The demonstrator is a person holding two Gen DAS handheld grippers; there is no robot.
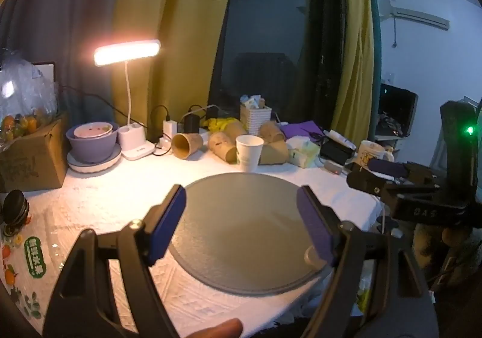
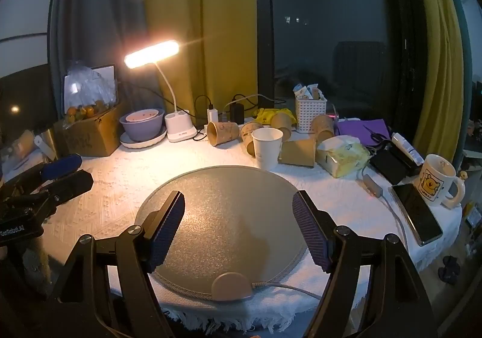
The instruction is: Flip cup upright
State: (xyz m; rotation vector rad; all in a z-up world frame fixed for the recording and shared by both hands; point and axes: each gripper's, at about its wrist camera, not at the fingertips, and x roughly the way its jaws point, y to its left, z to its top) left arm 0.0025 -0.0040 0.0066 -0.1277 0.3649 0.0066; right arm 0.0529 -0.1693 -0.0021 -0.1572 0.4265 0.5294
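A white paper cup (image 1: pixel 248 152) (image 2: pixel 267 148) stands upright, mouth up, just behind the far edge of the round grey mat (image 1: pixel 241 232) (image 2: pixel 223 217). Several brown paper cups lie on their sides behind it, one (image 1: pixel 186 145) (image 2: pixel 222 132) with its mouth toward me. My left gripper (image 1: pixel 241 225) is open and empty above the mat. My right gripper (image 2: pixel 238 228) is open and empty above the mat. The right gripper shows at the right edge of the left wrist view (image 1: pixel 388 175), and the left gripper at the left edge of the right wrist view (image 2: pixel 60 175).
A lit desk lamp (image 2: pixel 152 54), stacked bowls (image 2: pixel 141 127), a cardboard box of fruit (image 2: pixel 87 130), a white basket (image 2: pixel 310 112), a tissue pack (image 2: pixel 342 157), a phone (image 2: pixel 417 213) and a mug (image 2: pixel 436 181) crowd the table's back and right.
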